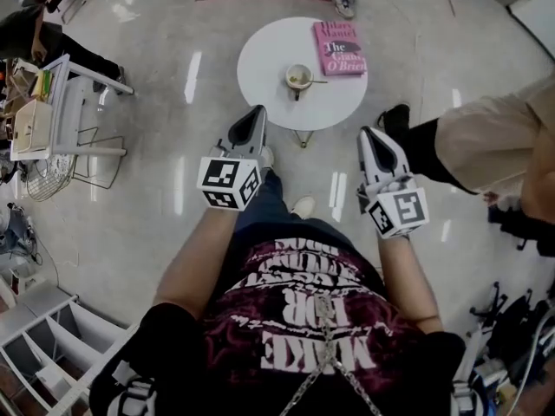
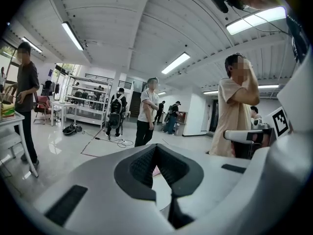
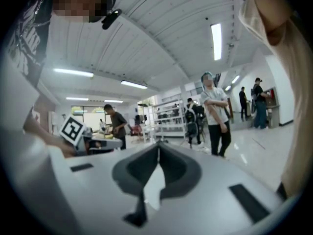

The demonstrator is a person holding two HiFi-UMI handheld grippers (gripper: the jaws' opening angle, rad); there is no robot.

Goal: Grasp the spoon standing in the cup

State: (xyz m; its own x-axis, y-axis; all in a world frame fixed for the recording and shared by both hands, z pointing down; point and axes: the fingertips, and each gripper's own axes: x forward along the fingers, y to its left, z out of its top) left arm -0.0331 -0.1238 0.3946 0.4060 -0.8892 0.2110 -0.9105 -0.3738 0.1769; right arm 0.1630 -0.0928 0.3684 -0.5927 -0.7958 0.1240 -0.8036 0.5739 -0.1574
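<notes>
The left gripper (image 1: 257, 113) and the right gripper (image 1: 367, 133) are held side by side above the floor, each with its jaws brought together on nothing. Ahead of both tips and well apart from them, a round white table (image 1: 269, 59) is seen. A cup (image 1: 298, 78) is set on it, roughly between the lines of the two grippers. The spoon (image 1: 316, 81) is held in the cup, its handle leaning over the right side of the rim. A pink book (image 1: 339, 48) is laid just beyond the cup, to the right.
</notes>
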